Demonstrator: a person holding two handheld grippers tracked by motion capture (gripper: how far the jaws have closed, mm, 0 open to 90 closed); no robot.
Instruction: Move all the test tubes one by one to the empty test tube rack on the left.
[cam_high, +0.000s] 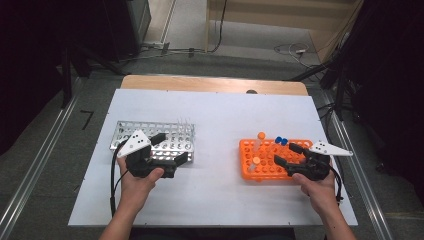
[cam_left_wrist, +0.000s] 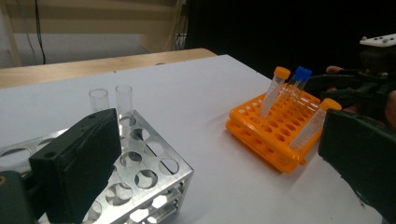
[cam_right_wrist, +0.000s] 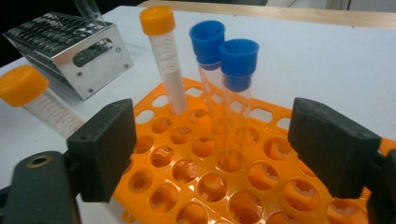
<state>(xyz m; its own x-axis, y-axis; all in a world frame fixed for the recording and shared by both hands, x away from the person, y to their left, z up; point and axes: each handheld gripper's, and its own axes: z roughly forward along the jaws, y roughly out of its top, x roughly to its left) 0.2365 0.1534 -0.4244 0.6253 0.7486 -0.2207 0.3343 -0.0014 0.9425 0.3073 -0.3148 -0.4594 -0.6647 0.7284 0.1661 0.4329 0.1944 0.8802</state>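
Note:
An orange tube rack (cam_high: 267, 167) sits on the right of the white board. It holds two blue-capped tubes (cam_right_wrist: 238, 60) and two orange-capped tubes (cam_right_wrist: 163, 56), one of them leaning at the rack's edge (cam_right_wrist: 37, 98). My right gripper (cam_right_wrist: 210, 149) hovers over the rack's near holes. It is open, with the blue-capped tubes standing in the gap and touching neither pad. On the left stands a metal rack (cam_high: 150, 140) with two clear uncapped tubes (cam_left_wrist: 123, 100) at its far end. My left gripper (cam_high: 174, 147) is open over that rack's right end and holds nothing.
The white board (cam_high: 215, 115) covers a wooden table whose far edge (cam_high: 210, 82) shows beyond it. Between the two racks the board is bare. Cables lie on the floor behind the table, and metal rails run along both sides.

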